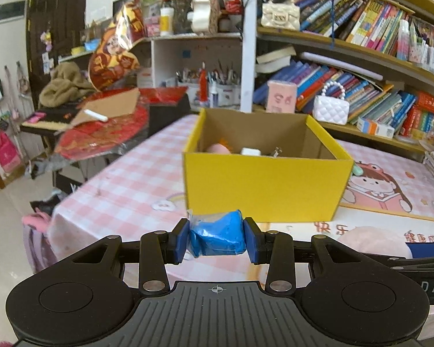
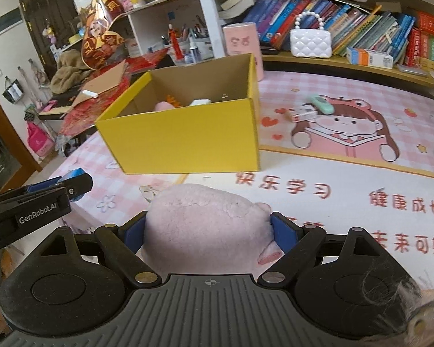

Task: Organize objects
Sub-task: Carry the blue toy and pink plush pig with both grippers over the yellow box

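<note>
Left tongs [image 1: 216,238] squeeze a crumpled blue foil-wrapped lump [image 1: 217,235]; right tongs [image 2: 208,232], spread wide, clamp a pink plush toy [image 2: 208,225] (both likely bound for the open yellow cardboard box [image 1: 263,185] mid-desk).

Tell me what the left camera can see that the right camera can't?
Only the left wrist view shows the blue packet squeezed in the left hand-held gripper, and a cream pearl-handled purse on the upper shelf. Only the right wrist view shows the green toy car and a small box lying beyond the yellow box. Both show that yellow box, the white quilted purse, and the pink plush toy in the right hand-held gripper.
</note>
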